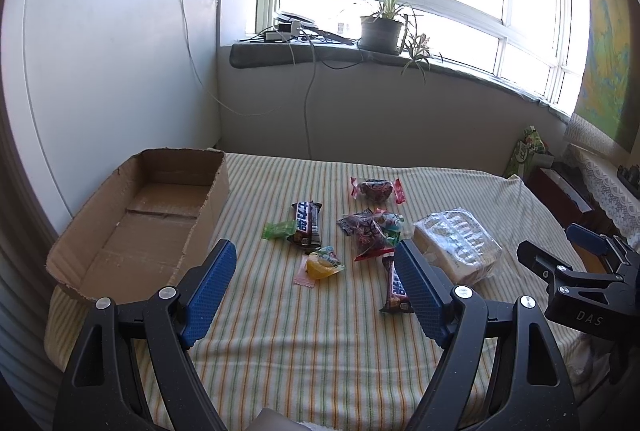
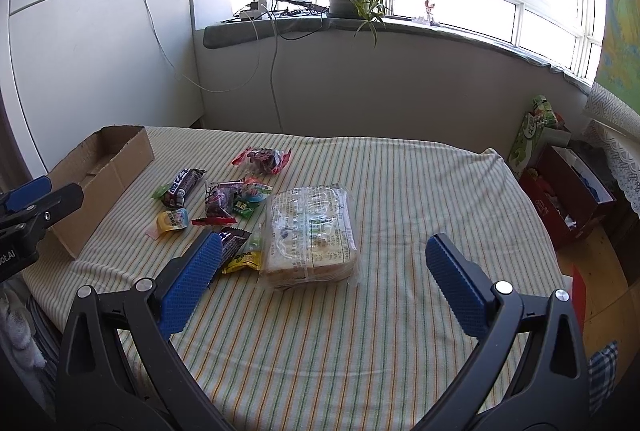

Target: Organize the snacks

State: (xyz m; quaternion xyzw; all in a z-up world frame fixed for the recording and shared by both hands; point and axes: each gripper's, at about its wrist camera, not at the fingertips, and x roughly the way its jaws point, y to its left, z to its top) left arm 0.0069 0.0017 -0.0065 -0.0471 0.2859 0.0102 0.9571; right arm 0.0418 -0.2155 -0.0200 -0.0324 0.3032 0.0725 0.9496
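Two hand-held grippers hover over a striped cloth [image 2: 400, 191] strewn with snacks, both with jaws spread wide and holding nothing. The left gripper [image 1: 316, 271] hangs above the small sweets, just right of the open cardboard box [image 1: 152, 207], which stands empty at the cloth's left edge. The right gripper [image 2: 324, 259] faces the clear-wrapped bread pack [image 2: 310, 231], the snack lying farthest from the box. Between box and bread lie a dark chocolate bar [image 1: 307, 229] nearest the box, a green candy [image 1: 278, 230] touching it, a yellow jelly cup [image 1: 322, 265], a heap of red-and-dark wrapped sweets [image 1: 372, 231], and a second chocolate bar [image 1: 396, 285] beside the bread.
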